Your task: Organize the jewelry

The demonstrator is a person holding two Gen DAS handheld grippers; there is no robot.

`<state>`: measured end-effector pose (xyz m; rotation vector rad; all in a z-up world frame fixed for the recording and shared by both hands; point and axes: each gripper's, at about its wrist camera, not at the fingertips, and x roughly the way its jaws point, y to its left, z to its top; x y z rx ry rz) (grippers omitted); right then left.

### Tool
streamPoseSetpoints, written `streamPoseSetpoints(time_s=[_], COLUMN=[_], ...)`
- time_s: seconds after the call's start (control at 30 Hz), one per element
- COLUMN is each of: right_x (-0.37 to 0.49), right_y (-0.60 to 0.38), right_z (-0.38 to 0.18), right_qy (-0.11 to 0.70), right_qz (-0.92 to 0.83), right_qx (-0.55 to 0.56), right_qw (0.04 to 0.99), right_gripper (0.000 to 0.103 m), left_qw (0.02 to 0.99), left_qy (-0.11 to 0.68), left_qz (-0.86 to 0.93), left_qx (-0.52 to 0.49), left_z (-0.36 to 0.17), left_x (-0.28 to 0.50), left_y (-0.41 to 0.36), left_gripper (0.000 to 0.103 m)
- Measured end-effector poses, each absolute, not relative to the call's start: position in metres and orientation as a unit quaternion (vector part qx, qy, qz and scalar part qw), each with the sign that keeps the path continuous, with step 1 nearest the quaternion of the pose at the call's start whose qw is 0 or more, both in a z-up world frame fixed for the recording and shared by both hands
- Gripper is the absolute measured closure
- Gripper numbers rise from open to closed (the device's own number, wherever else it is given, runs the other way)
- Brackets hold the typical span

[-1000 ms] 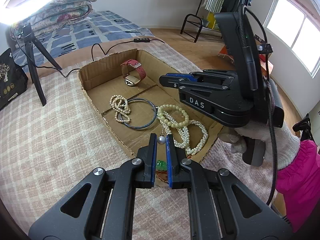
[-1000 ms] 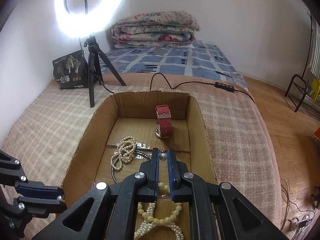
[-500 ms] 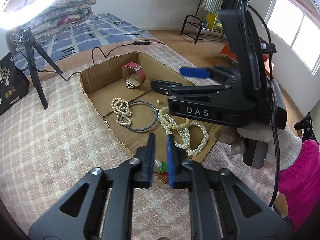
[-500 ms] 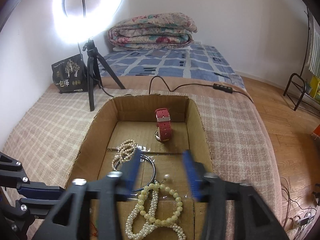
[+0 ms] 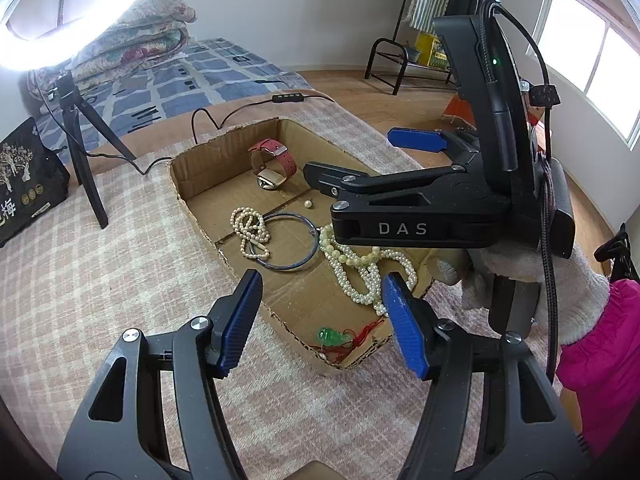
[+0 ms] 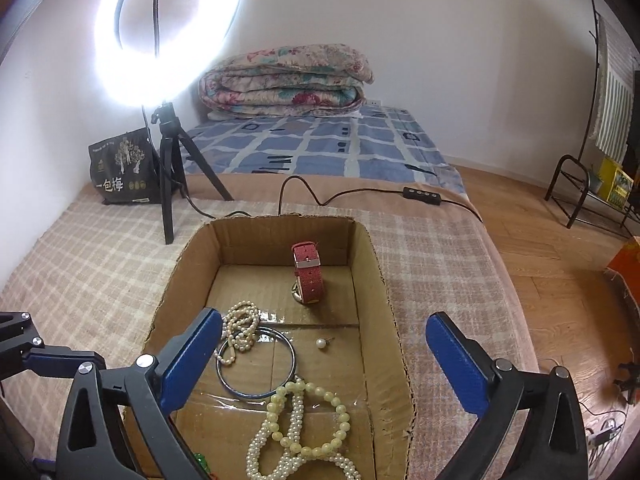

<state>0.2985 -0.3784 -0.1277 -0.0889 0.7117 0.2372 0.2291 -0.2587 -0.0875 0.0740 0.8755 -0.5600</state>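
a plaid-covered bed (image 6: 100, 264) carries a shallow cardboard box (image 6: 182, 264), and everything to be sorted lies on the box floor ahead of the two tools. the right hand-held gripper (image 6: 324, 364) hangs low over the near half of the box with its blue pads spread wide and nothing between them; the left hand-held gripper (image 5: 320, 316) sits at the box's near edge, equally wide apart and empty. farthest ahead of the right hand-held gripper stands a red-strapped watch (image 6: 307, 276) near the back wall. closer, to its left, a thin metal bangle (image 6: 256, 364) lies flat with a small pearl strand (image 6: 240, 330) draped across its rim. directly beneath it a heap of pearl necklaces (image 6: 304, 428) is tangled together. just in front of the left hand-held gripper is a green charm on red cord (image 5: 340, 336). smallest of all, a single pearl earring (image 6: 321, 343) rests alone on bare cardboard ahead of the right tool's pads. the step in hand looks like a pause between placements; the next move probably calls for choosing another piece, likely from the tangled heap, and closing gently on one strand so the others do not drag along.
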Motion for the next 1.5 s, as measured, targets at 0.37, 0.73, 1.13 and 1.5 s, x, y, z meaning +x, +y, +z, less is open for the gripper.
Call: streamPoseSetpoints(time_s=[0.37, 0.73, 1.13, 1.5], right_x=[0.285, 0.259, 0.205, 0.148], right_y=[-0.375, -0.367, -0.361, -0.354], right_z=[-0.104, -0.076, -0.041, -0.017], right_qy=[0.334, 0.321, 0.311, 0.296], right_qz=[0.110, 0.098, 0.041, -0.010], right_qx=[-0.047, -0.048, -0.039, -0.036], right_qw=[0.935, 0.941, 0.949, 0.954], right_gripper=[0.000, 0.000, 0.000, 0.000], left_qw=[0.874, 0.886, 0.911, 0.939], left_qy=[0.406, 0.382, 0.341, 0.291], left_qz=[-0.266, -0.261, -0.229, -0.182], left_qx=[0.034, 0.037, 0.019, 0.003], left_z=[-0.069, -0.042, -0.012, 0.014], left_x=[0.212, 0.184, 0.143, 0.114], left_y=[-0.249, -0.229, -0.175, -0.138], left_gripper=[0.038, 0.038, 0.034, 0.010])
